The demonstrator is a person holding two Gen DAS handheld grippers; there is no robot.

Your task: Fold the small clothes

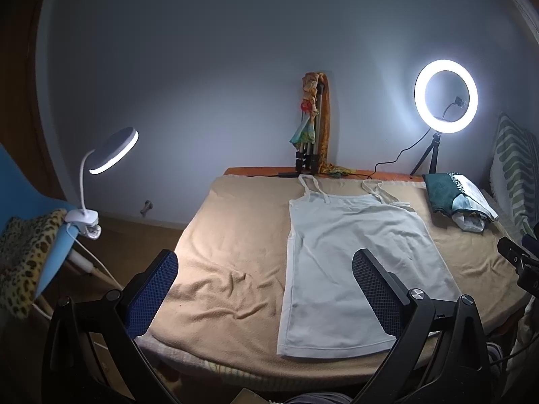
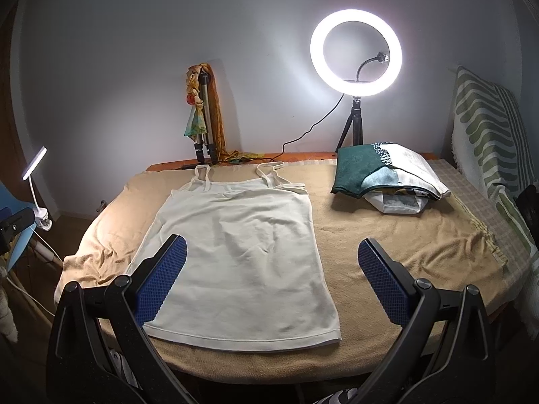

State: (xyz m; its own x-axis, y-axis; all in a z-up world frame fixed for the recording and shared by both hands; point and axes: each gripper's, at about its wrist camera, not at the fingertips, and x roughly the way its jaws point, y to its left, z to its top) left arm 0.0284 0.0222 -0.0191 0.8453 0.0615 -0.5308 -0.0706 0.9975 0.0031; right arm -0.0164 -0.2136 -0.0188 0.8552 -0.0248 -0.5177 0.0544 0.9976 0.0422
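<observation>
A white strappy tank top (image 1: 340, 262) lies flat and unfolded on a beige blanket (image 1: 229, 242), straps toward the wall and hem toward me. It also shows in the right wrist view (image 2: 246, 252). My left gripper (image 1: 266, 289) is open and empty, held above the near edge by the top's hem. My right gripper (image 2: 273, 279) is open and empty, above the top's lower right part. The right gripper's body shows at the right edge of the left wrist view (image 1: 518, 262).
A pile of folded clothes (image 2: 387, 178) sits at the back right of the blanket (image 2: 404, 235). A lit ring light (image 2: 356, 52) and a folded tripod with scarves (image 2: 205, 118) stand at the wall. A clip lamp (image 1: 111, 155) and blue chair (image 1: 23, 198) stand left.
</observation>
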